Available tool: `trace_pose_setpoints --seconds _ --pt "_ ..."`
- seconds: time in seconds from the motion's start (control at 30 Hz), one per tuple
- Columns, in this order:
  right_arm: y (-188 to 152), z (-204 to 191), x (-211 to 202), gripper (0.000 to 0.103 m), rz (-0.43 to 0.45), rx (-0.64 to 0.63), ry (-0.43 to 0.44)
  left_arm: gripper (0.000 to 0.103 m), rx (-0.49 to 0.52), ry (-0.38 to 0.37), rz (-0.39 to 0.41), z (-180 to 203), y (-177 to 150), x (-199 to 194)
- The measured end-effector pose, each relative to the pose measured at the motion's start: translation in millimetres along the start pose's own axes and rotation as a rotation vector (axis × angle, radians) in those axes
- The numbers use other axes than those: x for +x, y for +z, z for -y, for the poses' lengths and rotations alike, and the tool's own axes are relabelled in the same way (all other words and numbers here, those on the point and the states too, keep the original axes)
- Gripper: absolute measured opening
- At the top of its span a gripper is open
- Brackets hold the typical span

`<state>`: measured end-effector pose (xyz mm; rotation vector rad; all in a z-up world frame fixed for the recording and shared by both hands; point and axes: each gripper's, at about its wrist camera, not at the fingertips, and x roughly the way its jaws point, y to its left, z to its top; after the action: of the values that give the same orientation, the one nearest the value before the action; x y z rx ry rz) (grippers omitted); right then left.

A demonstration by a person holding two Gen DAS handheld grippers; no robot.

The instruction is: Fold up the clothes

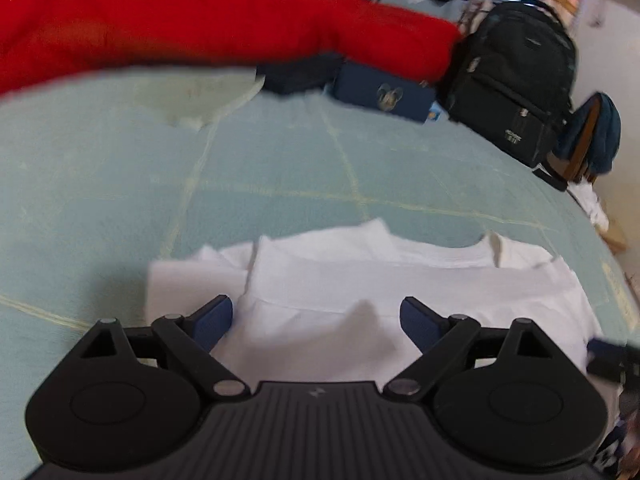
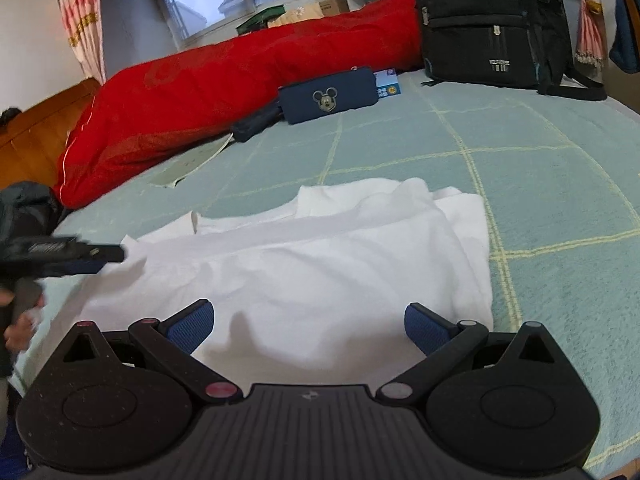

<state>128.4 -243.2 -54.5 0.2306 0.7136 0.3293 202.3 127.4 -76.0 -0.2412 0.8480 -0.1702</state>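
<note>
A white garment (image 1: pixel 360 280) (image 2: pixel 304 256) lies partly folded on the pale green checked bed cover (image 1: pixel 280 160) (image 2: pixel 560 184). My left gripper (image 1: pixel 316 320) hovers over its near edge, jaws wide open with only cloth below them. My right gripper (image 2: pixel 308 324) also stands open above the garment's near part, nothing between its blue pads. In the right wrist view the left gripper (image 2: pixel 80 254) shows at the left edge beside the garment's left corner, with a hand (image 2: pixel 20 328) under it. In the left wrist view part of the right gripper (image 1: pixel 608 356) shows at the right edge.
A red quilt (image 1: pixel 200 20) (image 2: pixel 240 80) lies along the far side of the bed. A dark blue pouch with a mouse face (image 1: pixel 384 96) (image 2: pixel 328 96) and a black backpack (image 1: pixel 516 80) (image 2: pixel 488 20) stand behind the garment. A wooden headboard (image 2: pixel 36 136) is at the left.
</note>
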Motion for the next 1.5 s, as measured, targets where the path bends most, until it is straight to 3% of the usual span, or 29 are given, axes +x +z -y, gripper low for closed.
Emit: trace_pose_setpoints --seconds 0.2,0.37,0.6,0.77,0.9,1.07,1.27,1.5 --pt "-3.0 -5.5 -0.7 0.103 -0.013 -0.03 -0.017 0.09 0.03 0.108 0.023 4.1 1.8 -10.4" --pt "-2.5 -10.9 -1.1 0.103 -0.016 -0.026 -0.005 0.091 0.116 0.12 0.054 31.4 -6.3 -41.2" --pt "-4.7 -20.2 -7.5 0.103 -0.011 -0.041 0.002 0.091 0.181 0.128 0.017 65.6 -31.0 -45.2" --pt "-6.2 -24.7 -15.3 0.103 -0.003 -0.049 -0.004 0.091 0.155 0.096 -0.034 61.9 -48.4 -32.2" --pt "-8.4 -24.5 -20.0 0.103 -0.004 -0.046 -0.018 0.091 0.135 0.059 -0.021 51.4 -49.3 -37.8" --pt "-11.6 -23.9 -23.7 0.103 -0.005 -0.033 -0.023 0.091 0.143 0.079 0.03 46.6 -44.1 -67.3" --pt "-14.1 -28.1 -20.3 0.103 -0.015 -0.039 -0.001 0.092 0.033 -0.098 0.07 18.7 -47.1 -105.0" --pt "-17.9 -35.6 -16.9 0.103 -0.031 -0.054 0.02 0.092 -0.056 -0.126 0.039 1.7 -56.1 -96.3"
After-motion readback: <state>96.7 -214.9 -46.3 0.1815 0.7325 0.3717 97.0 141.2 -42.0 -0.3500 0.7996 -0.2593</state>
